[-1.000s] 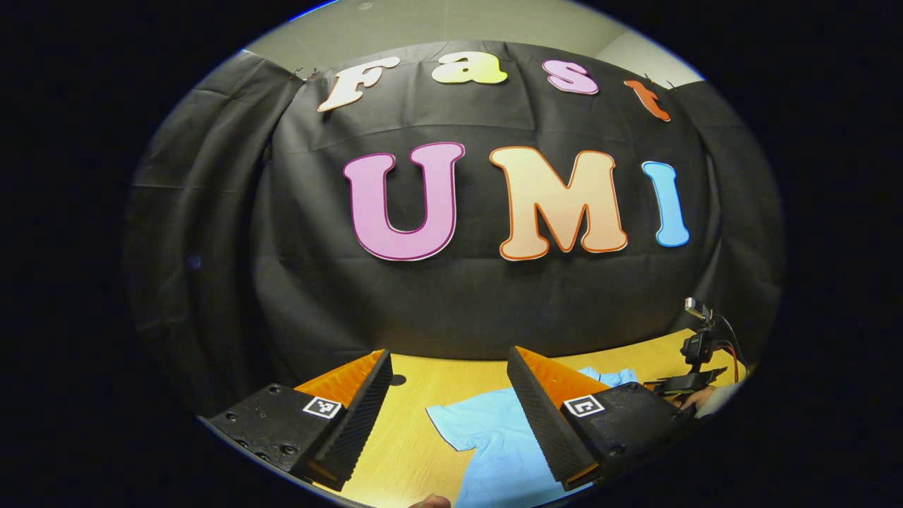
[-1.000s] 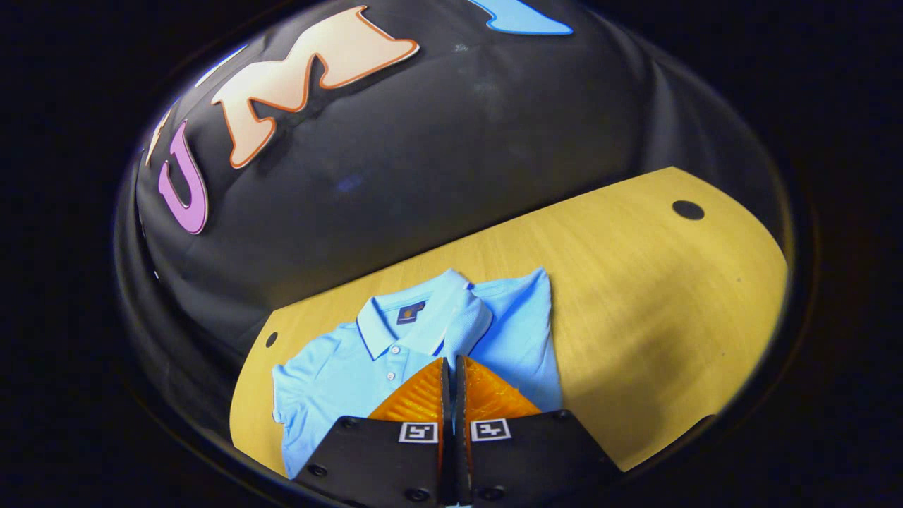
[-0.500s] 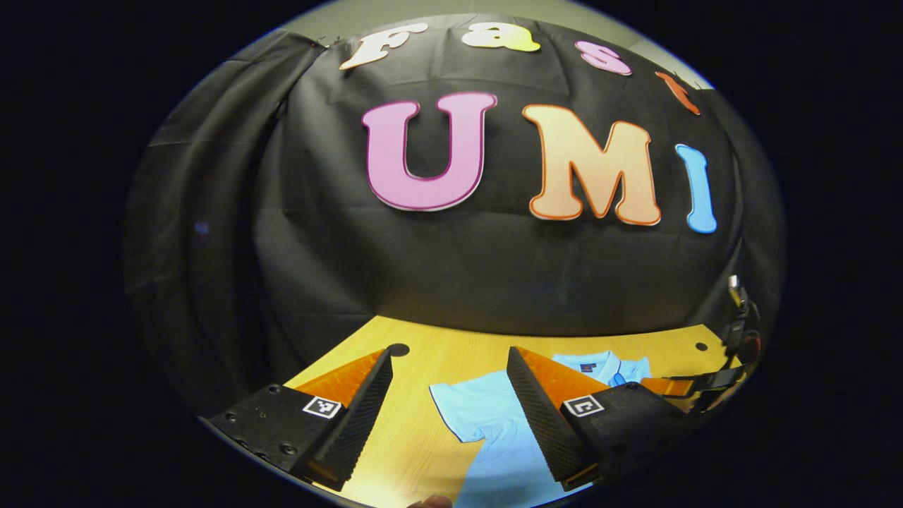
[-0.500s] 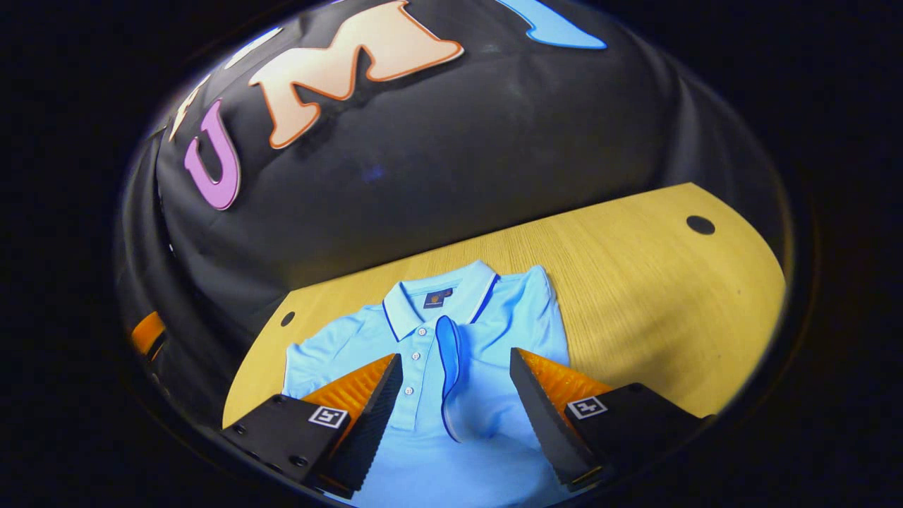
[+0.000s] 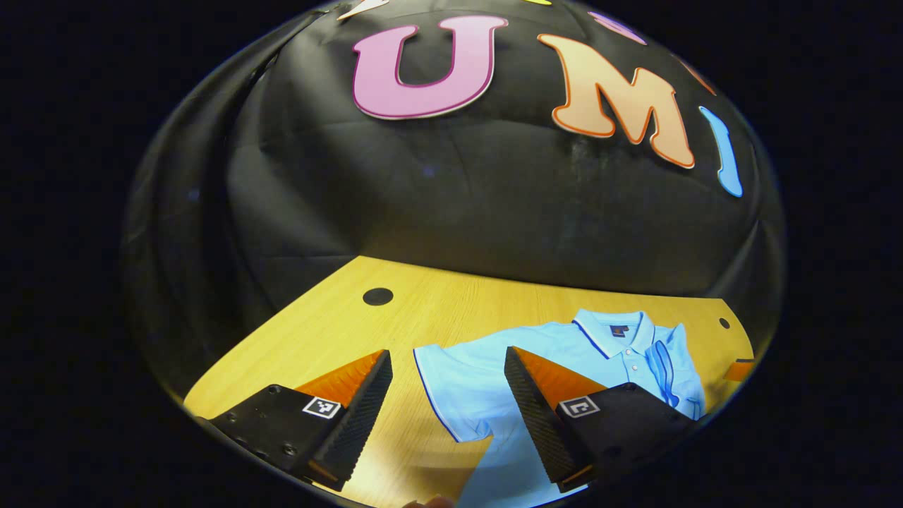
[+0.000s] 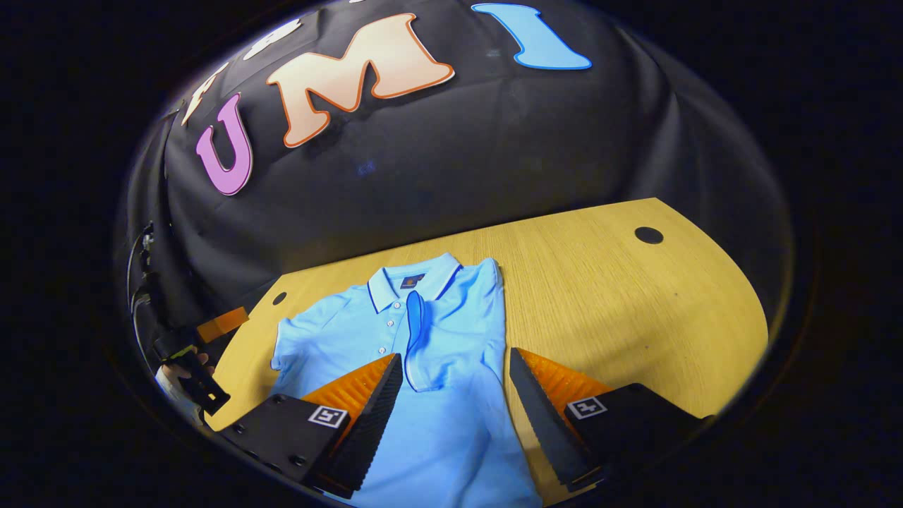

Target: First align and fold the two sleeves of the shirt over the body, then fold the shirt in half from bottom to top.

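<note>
Shirt (image 6: 423,367) lies flat on the table (image 6: 635,296), collar far, hem toward me | one sleeve (image 6: 416,339) folded over the body, other sleeve (image 5: 451,381) spread flat between my left gripper (image 5: 444,409) fingers | both grippers gape, holding nothing | right gripper (image 6: 455,416) over the body

The shirt (image 6: 437,353) lies flat on the counter (image 6: 621,296), collar (image 6: 413,279) toward the back wall. One sleeve (image 6: 413,339) is folded over the body; the other sleeve (image 5: 451,381) lies spread out on the counter. The right gripper (image 6: 455,402) hangs over the shirt's body; the left gripper (image 5: 444,402) hangs over the spread sleeve's edge.
</note>
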### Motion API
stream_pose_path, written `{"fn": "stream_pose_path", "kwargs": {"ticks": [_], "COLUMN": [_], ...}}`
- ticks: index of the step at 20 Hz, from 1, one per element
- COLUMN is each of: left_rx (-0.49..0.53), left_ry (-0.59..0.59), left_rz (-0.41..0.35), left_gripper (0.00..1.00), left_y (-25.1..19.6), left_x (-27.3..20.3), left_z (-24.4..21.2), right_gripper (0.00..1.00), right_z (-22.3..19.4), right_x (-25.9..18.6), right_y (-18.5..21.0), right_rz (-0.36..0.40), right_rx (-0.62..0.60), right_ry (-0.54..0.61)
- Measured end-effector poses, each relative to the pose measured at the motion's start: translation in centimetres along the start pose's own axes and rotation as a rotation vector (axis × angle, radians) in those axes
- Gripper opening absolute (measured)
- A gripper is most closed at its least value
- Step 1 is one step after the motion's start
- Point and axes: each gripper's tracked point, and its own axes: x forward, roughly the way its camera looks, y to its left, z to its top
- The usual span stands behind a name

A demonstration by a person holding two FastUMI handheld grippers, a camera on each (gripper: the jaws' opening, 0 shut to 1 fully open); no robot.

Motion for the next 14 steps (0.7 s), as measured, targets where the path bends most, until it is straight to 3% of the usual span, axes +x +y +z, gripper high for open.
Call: {"fn": "stream_pose_path", "kwargs": {"ticks": [2, 3, 4, 8, 10, 14], "left_rx": [-0.009, -0.014, -0.021, -0.070, -0.091, -0.026], "left_ry": [0.041, 0.062, 0.084, 0.197, 0.248, 0.264], "left_rz": [0.006, 0.009, 0.009, 0.062, 0.085, 0.109], "left_gripper": [0.95, 0.95, 0.95, 0.96, 0.96, 0.94], "left_y": [0.0, -0.1, -0.1, 0.5, 0.8, 1.4], "left_x": [1.7, 2.5, 3.2, 5.1, 5.3, 5.3], "left_z": [-1.4, -1.9, -2.5, -5.8, -7.5, -7.9], "right_gripper": [0.91, 0.97, 0.91, 0.91, 0.97, 0.91], "right_z": [-1.1, -1.6, -2.1, -2.2, -2.1, -1.0], "right_x": [-1.1, -1.5, -1.9, -3.2, -3.8, -5.1], "right_y": [-0.7, -1.1, -1.4, -2.4, -3.1, -4.0], "right_rz": [-0.008, -0.016, -0.022, -0.038, -0.053, -0.071], "right_rx": [-0.010, -0.017, -0.020, -0.016, -0.022, -0.024], "right_ry": [0.012, 0.024, 0.033, 0.035, 0.041, 0.023]}}
